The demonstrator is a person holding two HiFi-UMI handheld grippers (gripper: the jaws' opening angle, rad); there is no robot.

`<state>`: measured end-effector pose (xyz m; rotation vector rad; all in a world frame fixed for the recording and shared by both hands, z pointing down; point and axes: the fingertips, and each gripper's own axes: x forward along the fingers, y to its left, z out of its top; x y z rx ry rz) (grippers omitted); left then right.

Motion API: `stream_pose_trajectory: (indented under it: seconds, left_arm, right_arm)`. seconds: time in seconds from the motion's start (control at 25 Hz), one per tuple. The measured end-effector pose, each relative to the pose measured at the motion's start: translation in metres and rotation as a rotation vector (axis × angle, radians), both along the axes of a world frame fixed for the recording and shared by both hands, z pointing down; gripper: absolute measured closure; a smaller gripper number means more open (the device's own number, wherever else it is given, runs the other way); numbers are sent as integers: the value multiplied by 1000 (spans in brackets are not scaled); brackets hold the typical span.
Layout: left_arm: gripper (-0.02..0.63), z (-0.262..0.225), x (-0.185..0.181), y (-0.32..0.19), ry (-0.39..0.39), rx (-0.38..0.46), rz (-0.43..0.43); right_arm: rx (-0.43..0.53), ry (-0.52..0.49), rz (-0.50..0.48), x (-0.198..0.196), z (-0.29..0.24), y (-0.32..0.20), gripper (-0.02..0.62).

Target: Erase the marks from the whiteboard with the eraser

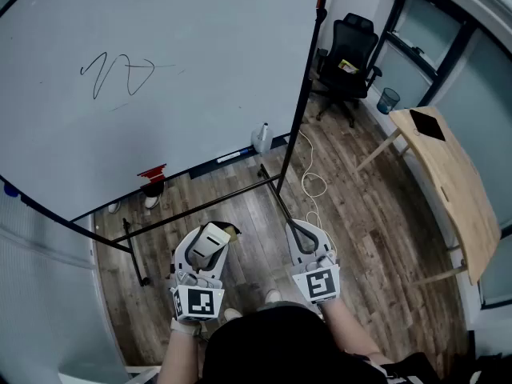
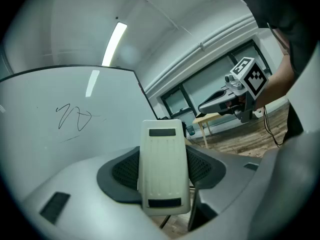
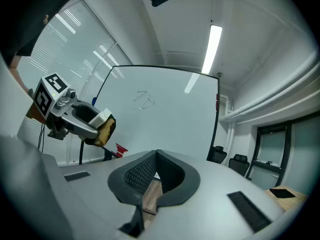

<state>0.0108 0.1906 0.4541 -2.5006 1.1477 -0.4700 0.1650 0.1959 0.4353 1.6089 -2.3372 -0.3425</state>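
Left gripper (image 1: 206, 248) clamped on eraser (image 2: 164, 166), well below whiteboard (image 1: 208, 46). Scribble (image 1: 117, 74) on whiteboard intact. Right gripper (image 1: 305, 238) closed, empty.

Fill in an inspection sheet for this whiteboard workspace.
Surface: whiteboard on a stand, with one black scribble at its upper left, not yet erased.
Job's things: eraser, clamped in the left gripper, held clear of the board.
Clutter: red item and white bottle-like item near the board's lower edge.
Grippers: left shut on the eraser; right gripper has its jaws together with nothing between them.
Cables: white cable looped on the wooden floor by the stand.
Surroundings: black office chair, blue bin, wooden table at right.
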Motion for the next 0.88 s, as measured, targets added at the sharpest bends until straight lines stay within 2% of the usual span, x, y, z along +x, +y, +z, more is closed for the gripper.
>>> stream_pose_trajectory:
  seconds: [0.12,0.24,0.64,0.88]
  left_arm:
    - [347,-2,13,-7,5,-1,-18]
    - [347,-1,31,-16,5,-3,-22]
    - [347,6,87,-42,-38,-14,-54]
    - [347,19,91,-72,-58,-46,-78]
  right_arm:
    - [9,-18,-1,16,-3,-4,566]
    - [-1,17,-10,32,-1,-9,566]
    - [-32,-48,-76,78,13,-29,566]
    - [-72,-95,-91,78,31,-64,566]
